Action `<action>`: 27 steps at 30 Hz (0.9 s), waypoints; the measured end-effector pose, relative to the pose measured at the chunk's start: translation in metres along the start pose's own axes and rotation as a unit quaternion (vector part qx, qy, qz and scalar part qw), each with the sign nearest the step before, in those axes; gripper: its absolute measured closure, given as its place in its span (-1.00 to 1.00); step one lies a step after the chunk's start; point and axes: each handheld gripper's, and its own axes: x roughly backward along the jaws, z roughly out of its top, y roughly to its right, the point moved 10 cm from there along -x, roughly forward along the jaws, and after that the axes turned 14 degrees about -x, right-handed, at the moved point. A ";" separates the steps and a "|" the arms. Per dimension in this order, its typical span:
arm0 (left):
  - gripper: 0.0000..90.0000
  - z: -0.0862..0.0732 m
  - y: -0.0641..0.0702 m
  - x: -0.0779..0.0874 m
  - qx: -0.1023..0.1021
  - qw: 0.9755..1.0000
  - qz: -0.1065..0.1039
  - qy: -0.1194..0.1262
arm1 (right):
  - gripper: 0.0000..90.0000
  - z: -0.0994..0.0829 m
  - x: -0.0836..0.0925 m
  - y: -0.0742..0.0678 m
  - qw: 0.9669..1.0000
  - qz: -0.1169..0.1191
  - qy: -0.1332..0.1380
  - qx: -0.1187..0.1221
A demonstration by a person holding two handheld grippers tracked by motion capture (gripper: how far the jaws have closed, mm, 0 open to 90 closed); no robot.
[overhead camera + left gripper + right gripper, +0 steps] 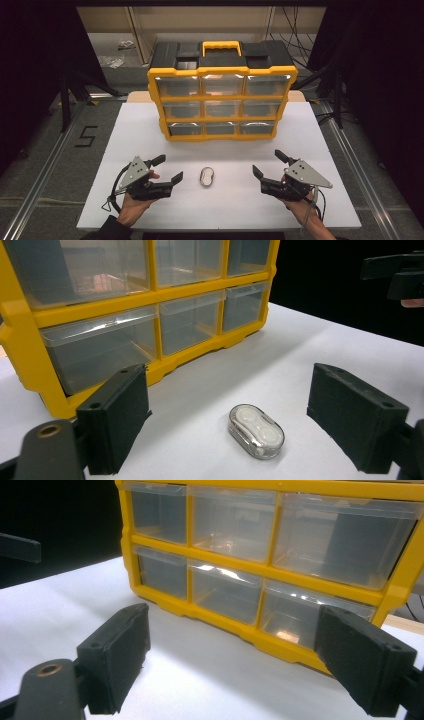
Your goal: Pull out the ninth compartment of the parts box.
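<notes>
Small clear case waits between two open tongs

The small clear oval plastic case with two white round wells lies on the white worktop, in front of the yellow-framed organizer of clear drawers. Its long axis runs toward the organizer. The left tongs stand wide and empty, aimed at it and slightly nearer; the right tongs also gape wide and empty, facing the drawers.

The left gripper view's edges are cropping the organizer at 12 and 9 o'clock; what is lying inside the clear case is staying unclear.
</notes>
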 end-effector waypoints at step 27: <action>-0.65 0.001 0.001 -0.002 -0.014 1.000 0.003 -0.001 | -0.69 -0.001 -0.005 0.001 1.000 -0.011 -0.006 0.026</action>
